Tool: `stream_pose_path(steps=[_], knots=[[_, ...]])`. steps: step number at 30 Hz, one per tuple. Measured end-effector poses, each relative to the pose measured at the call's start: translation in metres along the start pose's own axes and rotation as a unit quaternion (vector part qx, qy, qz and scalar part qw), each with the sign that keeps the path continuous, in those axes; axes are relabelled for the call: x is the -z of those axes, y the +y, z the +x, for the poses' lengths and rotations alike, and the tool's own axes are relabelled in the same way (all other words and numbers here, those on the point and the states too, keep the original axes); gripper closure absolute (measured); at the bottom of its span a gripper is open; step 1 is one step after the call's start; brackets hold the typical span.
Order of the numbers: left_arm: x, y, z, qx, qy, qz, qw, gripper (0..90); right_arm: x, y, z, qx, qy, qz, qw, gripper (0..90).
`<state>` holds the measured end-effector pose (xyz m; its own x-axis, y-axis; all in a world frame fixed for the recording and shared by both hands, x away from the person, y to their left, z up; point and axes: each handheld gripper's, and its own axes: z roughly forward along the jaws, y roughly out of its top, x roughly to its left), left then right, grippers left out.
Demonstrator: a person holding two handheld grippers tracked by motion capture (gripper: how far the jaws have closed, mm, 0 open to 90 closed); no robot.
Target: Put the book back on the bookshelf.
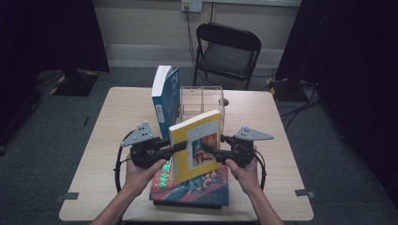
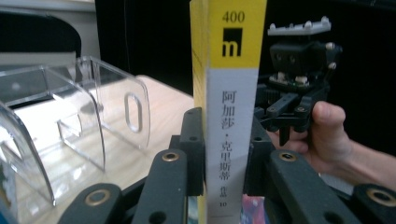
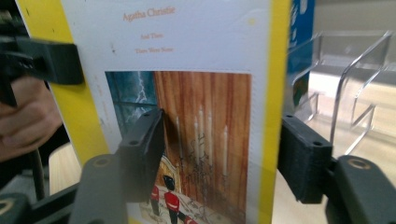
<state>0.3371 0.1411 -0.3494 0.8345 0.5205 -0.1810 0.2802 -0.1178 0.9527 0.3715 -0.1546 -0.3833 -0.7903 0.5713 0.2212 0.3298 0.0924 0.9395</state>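
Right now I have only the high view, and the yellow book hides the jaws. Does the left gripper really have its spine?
Observer: Yes. In the left gripper view, the left gripper has one jaw pressed on each side of the yellow book at its spine.
Operator: And the right one?
Observer: The right gripper straddles the opposite edge, with one jaw on the front cover and the other on the far side.
Operator: Which title is it?
Observer: The right gripper view shows the cover text: Agatha Christie, And Then There Were None.
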Motion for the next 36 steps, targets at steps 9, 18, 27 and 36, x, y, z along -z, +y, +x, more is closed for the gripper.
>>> stream_pose_path(steps=[9,18,27,36], knots=[[-0.013,0.002,-0.017,-0.011,-0.013,0.030,0.9994,67.9,0.014,-0.010,0.013,0.030,0.009,0.006,0.9995,36.5],[-0.027,0.004,-0.030,-0.032,0.005,0.056,0.9979,67.8,0.023,-0.015,0.015,0.047,0.010,0.031,0.9984,39.5],[-0.030,0.003,-0.028,-0.023,0.000,0.032,0.9992,67.3,0.018,-0.027,0.015,0.049,0.000,0.048,0.9976,39.5],[-0.030,0.005,-0.021,0.001,0.011,0.034,0.9994,75.5,0.015,-0.028,0.009,0.026,-0.008,0.058,0.9980,30.0]])
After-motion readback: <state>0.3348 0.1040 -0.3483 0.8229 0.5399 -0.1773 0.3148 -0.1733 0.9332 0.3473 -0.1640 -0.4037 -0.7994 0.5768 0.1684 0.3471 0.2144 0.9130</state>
